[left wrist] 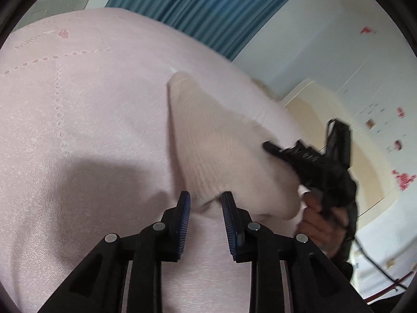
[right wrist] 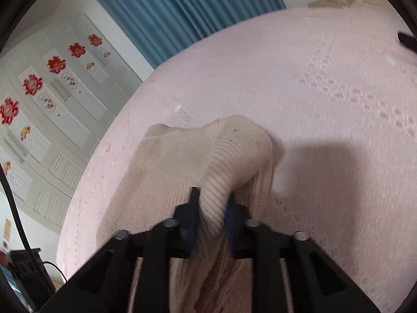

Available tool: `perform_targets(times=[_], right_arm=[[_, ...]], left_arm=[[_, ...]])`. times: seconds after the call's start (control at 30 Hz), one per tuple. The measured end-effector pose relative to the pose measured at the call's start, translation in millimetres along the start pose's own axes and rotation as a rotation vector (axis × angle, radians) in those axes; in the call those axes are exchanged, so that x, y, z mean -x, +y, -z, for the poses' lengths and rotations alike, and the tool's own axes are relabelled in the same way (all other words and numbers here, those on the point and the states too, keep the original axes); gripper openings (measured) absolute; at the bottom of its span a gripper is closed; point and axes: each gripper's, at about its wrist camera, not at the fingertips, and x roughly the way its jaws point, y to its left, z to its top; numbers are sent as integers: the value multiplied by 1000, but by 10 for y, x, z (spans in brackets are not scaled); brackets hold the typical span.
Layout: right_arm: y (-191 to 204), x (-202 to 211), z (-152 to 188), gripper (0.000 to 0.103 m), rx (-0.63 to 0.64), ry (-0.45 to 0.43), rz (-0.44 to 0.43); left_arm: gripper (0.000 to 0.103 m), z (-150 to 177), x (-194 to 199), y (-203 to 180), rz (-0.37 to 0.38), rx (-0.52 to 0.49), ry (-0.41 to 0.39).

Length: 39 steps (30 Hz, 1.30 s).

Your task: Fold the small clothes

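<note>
A: Left wrist view first. What's the step?

B: A fold in progress, I'd judge. The small pale-pink ribbed knit garment (left wrist: 208, 140) lies on the pink bedspread with dotted embroidery (left wrist: 78, 120), one corner pointing away toward the blue pleated curtain (left wrist: 198, 2). The left gripper (left wrist: 206, 203) has its blue-padded fingers (left wrist: 183, 208) parted, holding nothing; the garment's near hem sits just at the tips, reaching into the gap between them.

A: And the other tool?

B: The right gripper (left wrist: 307, 159), in the person's hand (left wrist: 320, 221), is at the garment's right edge, touching the cloth. From here I cannot tell whether it is clamped.

A: Right wrist view, then.

B: It settles that. The right gripper (right wrist: 211, 208) has its fingers (right wrist: 194, 208) pinched on a bunched ridge of the ribbed knit garment (right wrist: 182, 161), which humps up ahead of the tips and drapes back under the tool. The rest lies flat on the bedspread (right wrist: 312, 104), spreading left toward the bed's edge. White cabinet doors with red paper flowers (right wrist: 54, 65) stand beyond.

A: What does the next move call for?

B: Probably closing the left fingers on the near hem so both edges are held, then carrying the lifted side across the flat part and laying it down even. The knit is soft and will sag, so it wants a level carry.
</note>
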Motion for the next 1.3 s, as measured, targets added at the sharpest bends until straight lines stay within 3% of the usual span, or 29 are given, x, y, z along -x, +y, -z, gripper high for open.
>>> perform_targets(times=[0.03,0.07,0.17,0.23,0.33,0.37,0.43,0.5,0.53,0.6,0.73,0.83,0.9,1.17,1.3], right_arm=[[4,34,-15,13,6,-17,-7],[-2,97,-25,11,-4,-50,-32],[-42,235,-51,11,-27,-113,-89],[-49,171,-54,11,-7,-93,-14],[-111,-121,-13,10,-14,4,135],[-121,-142,-5,11,-19,3,147],[-111,-96,-32,14,-25,-6,134],[-130,-37,-39,32,-36,-19,135],[-159,-14,-44,35,-41,-30,141],[-234,21,-58,37,-68,-48,149],[-407,7,-96,37,-172,-47,71],[-359,-42,-100,32,-139,-37,96],[-318,-100,-96,20,-107,-21,118],[-462,-192,-88,30,-222,1,33],[-461,-138,-88,11,-227,-37,-1]], left_arm=[[45,0,48,-5,7,-3,-27],[49,-31,51,-3,-6,-11,-49],[49,-58,11,-17,-28,-17,-54],[49,-86,-49,-14,-39,-8,-44],[49,-105,-145,-57,-32,4,-28],[49,-111,-162,-93,-32,-2,-20],[49,-131,-211,-170,-60,-33,-25],[49,-151,-268,-240,-90,-70,-25],[49,-156,-298,-270,-100,-81,-22],[49,-169,-360,-301,-110,-88,-14],[50,-197,-422,-312,-127,-79,-7],[51,-217,-459,-285,-132,-56,3],[51,-224,-481,-269,-136,-42,14],[53,-225,-552,-228,-136,-24,37],[54,-252,-613,-198,-133,-6,54]])
